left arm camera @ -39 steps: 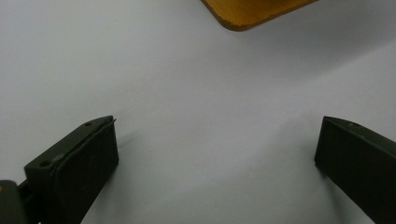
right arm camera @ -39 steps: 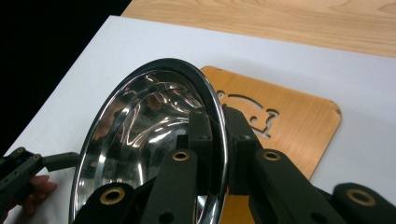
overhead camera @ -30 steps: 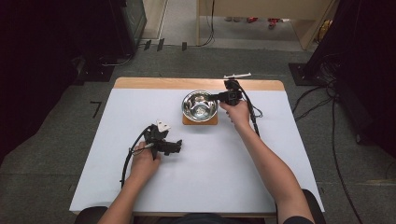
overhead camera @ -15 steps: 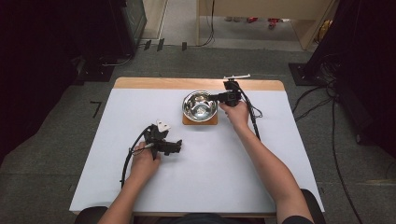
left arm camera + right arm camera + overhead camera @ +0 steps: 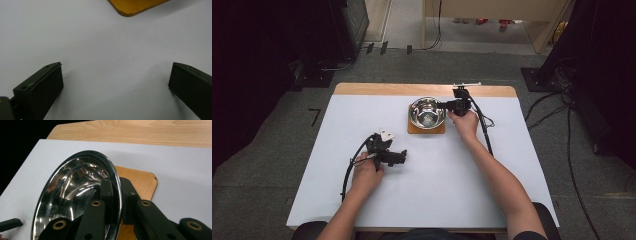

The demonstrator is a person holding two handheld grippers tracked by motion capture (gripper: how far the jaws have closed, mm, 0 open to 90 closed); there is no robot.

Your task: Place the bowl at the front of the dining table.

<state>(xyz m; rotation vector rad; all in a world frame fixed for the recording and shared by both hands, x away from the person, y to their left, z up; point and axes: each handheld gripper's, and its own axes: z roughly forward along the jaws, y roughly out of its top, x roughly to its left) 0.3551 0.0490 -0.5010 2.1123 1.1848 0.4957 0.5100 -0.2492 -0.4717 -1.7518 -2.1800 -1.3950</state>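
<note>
**Right jaws clamp the rim of the steel bowl; left jaws rest spread on the tabletop**

A shiny round stainless-steel bowl (image 5: 427,112) sits on a small square wooden board with rounded corners (image 5: 426,129), toward the far middle of the white tabletop (image 5: 462,175). The right gripper (image 5: 446,105) reaches in from the bowl's right side. In the right gripper view its black jaws are clenched on the bowl's (image 5: 75,195) polished rim, one jaw inside the bowl and the other outside against the wall, with the wooden board (image 5: 140,182) showing just behind. The bowl looks tilted in that view, though the camera's own slant may account for it.

The left gripper (image 5: 401,157) lies well apart, on the near left part of the tabletop, held in the person's left hand (image 5: 366,172). In the left gripper view its jaws stand wide apart, released, with bare white surface between them and a corner of the wooden board (image 5: 135,6) ahead.
</note>
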